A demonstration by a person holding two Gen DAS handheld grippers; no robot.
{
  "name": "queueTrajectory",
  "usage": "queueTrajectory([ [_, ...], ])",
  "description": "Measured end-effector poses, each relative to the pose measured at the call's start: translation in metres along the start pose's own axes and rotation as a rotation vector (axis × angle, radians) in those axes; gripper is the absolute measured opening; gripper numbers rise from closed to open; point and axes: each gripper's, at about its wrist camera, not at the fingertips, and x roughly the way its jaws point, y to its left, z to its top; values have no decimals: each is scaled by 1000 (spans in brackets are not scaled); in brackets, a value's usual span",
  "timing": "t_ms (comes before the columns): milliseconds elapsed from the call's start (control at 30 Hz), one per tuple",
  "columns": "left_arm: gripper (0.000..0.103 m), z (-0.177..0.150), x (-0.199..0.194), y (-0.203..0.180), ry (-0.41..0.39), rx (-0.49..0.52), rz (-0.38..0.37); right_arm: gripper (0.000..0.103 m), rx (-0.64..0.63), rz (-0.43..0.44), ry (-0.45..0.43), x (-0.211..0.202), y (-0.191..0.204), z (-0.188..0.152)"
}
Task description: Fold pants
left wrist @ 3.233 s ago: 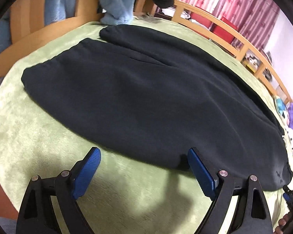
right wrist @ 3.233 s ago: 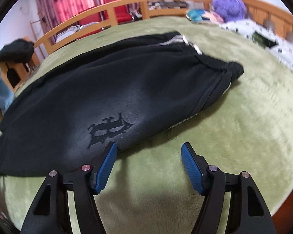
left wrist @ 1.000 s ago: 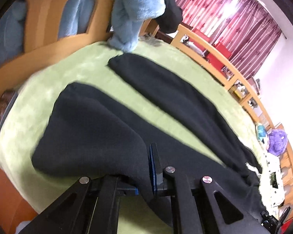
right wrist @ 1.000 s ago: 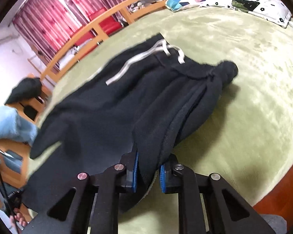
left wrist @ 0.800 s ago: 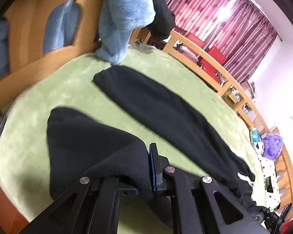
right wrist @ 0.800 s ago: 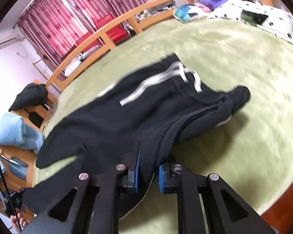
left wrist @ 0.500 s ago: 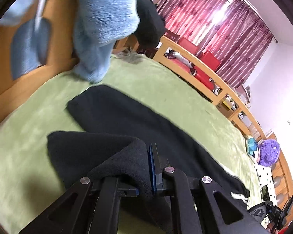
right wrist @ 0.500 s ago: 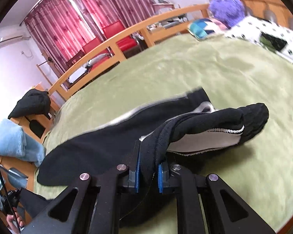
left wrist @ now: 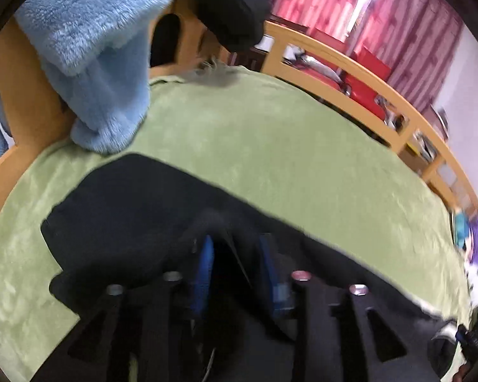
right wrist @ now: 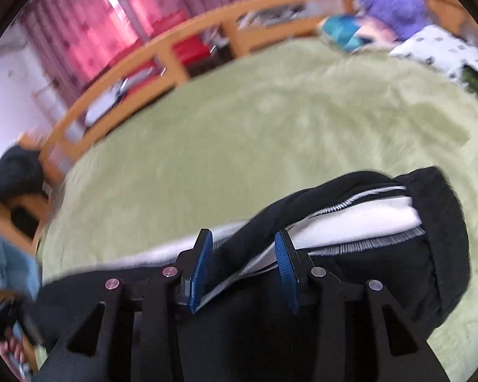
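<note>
The black pants (left wrist: 127,210) lie on the green blanket (left wrist: 286,146), folded lengthwise with one leg laid over the other. My left gripper (left wrist: 235,254) is open just above the leg end, blue pads apart, cloth lying between and under them. In the right wrist view the waistband end (right wrist: 430,238) shows its white lining and zipper edge. My right gripper (right wrist: 243,251) is open, a fold of black cloth lying loose between its pads.
A fluffy blue garment (left wrist: 98,60) hangs over the wooden footboard at the left. The wooden bed rail (left wrist: 366,73) runs along the far side, with red curtains behind. A purple plush toy (right wrist: 392,3) and patterned pillow (right wrist: 446,51) lie at the head end.
Both grippers carried the near pant leg over onto the far leg, then came down and opened. The cloth is released and lies doubled.
</note>
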Motion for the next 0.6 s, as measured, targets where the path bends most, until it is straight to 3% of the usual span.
queueTrajectory([
  [33, 64, -10, -6, -1, -3, 18, -8, 42, -20, -7, -2, -6, -1, -9],
  [67, 69, -21, -16, 0, -12, 35, -18, 43, -44, -24, -16, -16, -3, -20],
  [167, 70, -47, -40, 7, -35, 71, -58, 56, -100, -67, -43, -45, -16, -57],
  [267, 71, -79, -50, 18, 8, 81, -86, 56, -146, -116, 12, -52, -35, -89],
  [400, 71, -113, -24, 34, 116, 7, -142, 56, -88, -106, 105, -30, -60, -117],
  [500, 71, -124, 4, 42, 166, -82, -169, 58, 14, -76, 109, -16, -75, -123],
  [600, 71, -119, 24, 47, 147, -139, -128, 80, 77, 0, 97, -8, -78, -114],
])
